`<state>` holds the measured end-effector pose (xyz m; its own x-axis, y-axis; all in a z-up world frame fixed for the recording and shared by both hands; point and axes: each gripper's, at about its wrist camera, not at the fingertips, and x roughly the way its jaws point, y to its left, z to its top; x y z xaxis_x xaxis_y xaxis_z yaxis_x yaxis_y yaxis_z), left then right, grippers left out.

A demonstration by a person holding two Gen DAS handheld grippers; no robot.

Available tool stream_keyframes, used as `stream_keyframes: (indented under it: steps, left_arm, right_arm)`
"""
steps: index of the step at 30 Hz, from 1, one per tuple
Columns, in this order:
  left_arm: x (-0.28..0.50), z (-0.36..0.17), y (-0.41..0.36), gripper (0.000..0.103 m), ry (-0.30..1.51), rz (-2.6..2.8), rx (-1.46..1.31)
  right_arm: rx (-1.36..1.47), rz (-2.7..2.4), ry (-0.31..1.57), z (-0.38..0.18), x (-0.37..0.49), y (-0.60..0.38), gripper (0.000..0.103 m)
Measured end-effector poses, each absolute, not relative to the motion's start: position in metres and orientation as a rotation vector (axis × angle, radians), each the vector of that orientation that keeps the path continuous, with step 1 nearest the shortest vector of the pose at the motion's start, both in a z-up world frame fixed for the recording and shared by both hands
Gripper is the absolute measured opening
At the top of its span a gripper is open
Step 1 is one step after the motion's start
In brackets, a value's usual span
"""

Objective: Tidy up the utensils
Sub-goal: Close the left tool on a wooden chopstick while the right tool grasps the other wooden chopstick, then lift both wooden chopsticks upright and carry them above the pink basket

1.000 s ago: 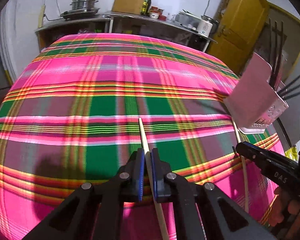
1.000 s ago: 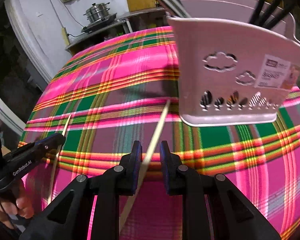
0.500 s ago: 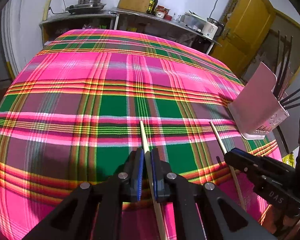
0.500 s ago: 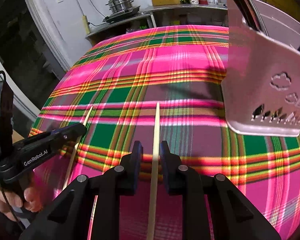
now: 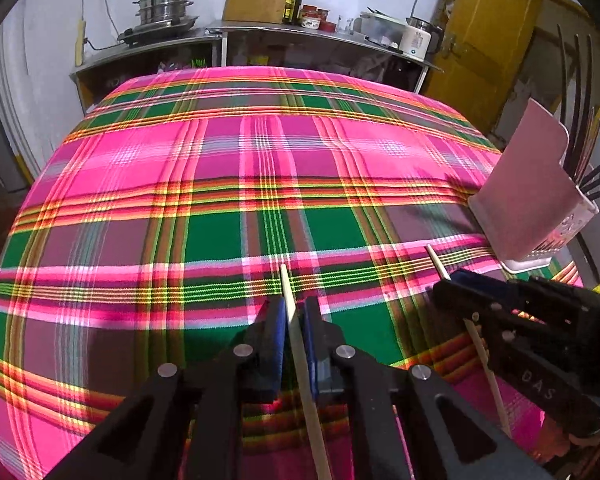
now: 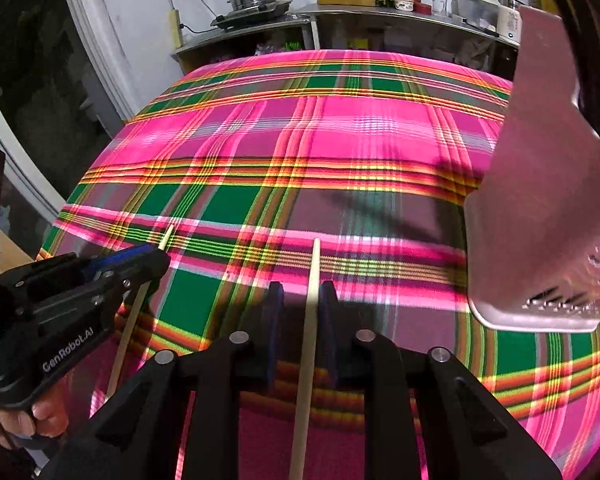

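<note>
My left gripper (image 5: 294,312) is shut on a pale wooden chopstick (image 5: 296,340) that points forward over the plaid tablecloth. My right gripper (image 6: 302,296) is shut on a second wooden chopstick (image 6: 310,304). Both are held above the table. The pink utensil holder (image 5: 528,200) stands at the right with several dark chopsticks (image 5: 580,120) upright in it; in the right wrist view the holder (image 6: 548,216) is close on the right. Each gripper shows in the other's view: the right one (image 5: 446,280) and the left one (image 6: 156,250).
The pink and green plaid tablecloth (image 5: 240,184) covers the table. Behind it stands a metal counter (image 5: 300,36) with a steamer pot (image 5: 166,4), bottles and a cutting board. A yellow door (image 5: 484,40) is at the back right.
Both grippers have lifted and pulled back from the holder while holding their chopsticks. The right gripper has swung left, so the holder now sits at its right edge.
</note>
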<state>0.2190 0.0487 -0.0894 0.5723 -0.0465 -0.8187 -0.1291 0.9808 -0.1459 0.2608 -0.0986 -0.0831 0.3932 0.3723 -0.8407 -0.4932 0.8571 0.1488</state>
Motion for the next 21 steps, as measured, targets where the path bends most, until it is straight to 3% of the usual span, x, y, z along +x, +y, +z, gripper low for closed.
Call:
stream_keyframes:
  steps: [4, 12, 21]
  left_arm:
    - [0.222, -0.089, 0.049, 0.008, 0.968, 0.052, -0.194]
    - [0.218, -0.079, 0.052, 0.005, 0.962, 0.028, -0.239]
    - [0.2, -0.024, 0.05, 0.005, 0.856, -0.012, -0.238]
  right_arm:
    - [-0.135, 0.55, 1.036, -0.083, 0.267, -0.098, 0.007]
    - [-0.103, 0.57, 1.016, -0.068, 0.262, -0.102, 0.007]
    - [-0.057, 0.585, 0.919, -0.021, 0.245, -0.12, 0.007]
